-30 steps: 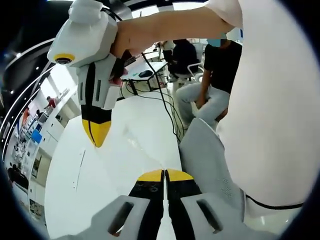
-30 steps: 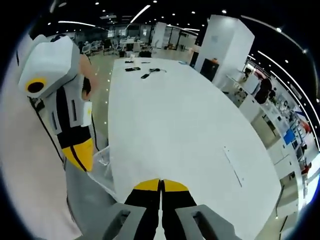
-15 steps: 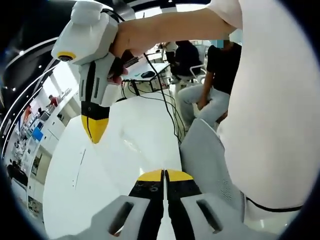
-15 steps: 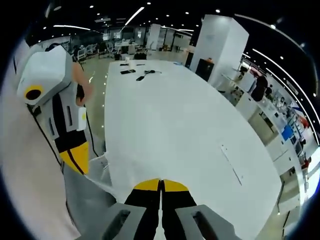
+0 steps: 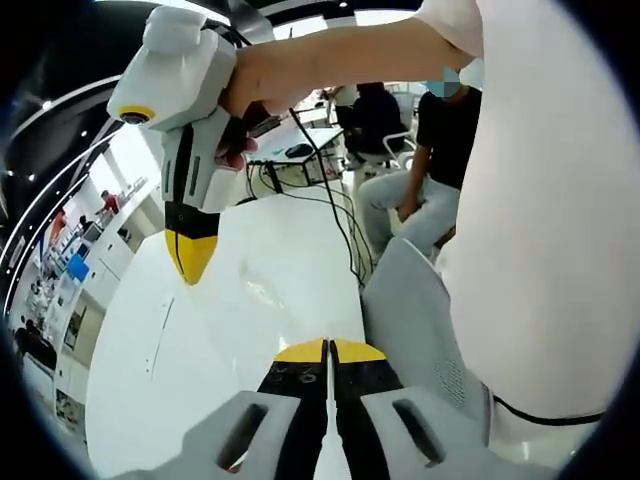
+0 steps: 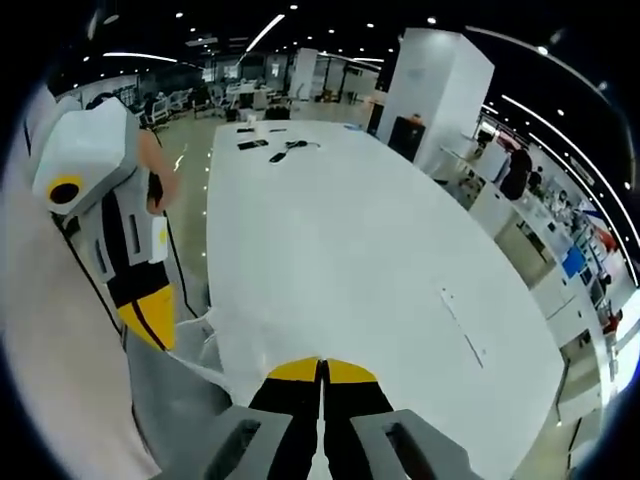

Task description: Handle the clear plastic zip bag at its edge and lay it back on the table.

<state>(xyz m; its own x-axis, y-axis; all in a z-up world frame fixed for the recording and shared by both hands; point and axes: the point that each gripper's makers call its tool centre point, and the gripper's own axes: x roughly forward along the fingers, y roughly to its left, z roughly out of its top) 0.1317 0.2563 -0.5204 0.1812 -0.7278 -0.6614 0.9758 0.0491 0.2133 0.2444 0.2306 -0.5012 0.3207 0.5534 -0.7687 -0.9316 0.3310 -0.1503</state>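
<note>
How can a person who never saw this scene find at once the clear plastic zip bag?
Start at the long white table. At its near edge, the clear plastic zip bag is stretched in the air between the left gripper and the right gripper, both with yellow-tipped jaws shut on its edge. It is transparent, showing as faint creases, unlike the small dark objects at the table's far end.

Bag [image 6: 205, 345] — apparently between both grippers
</note>
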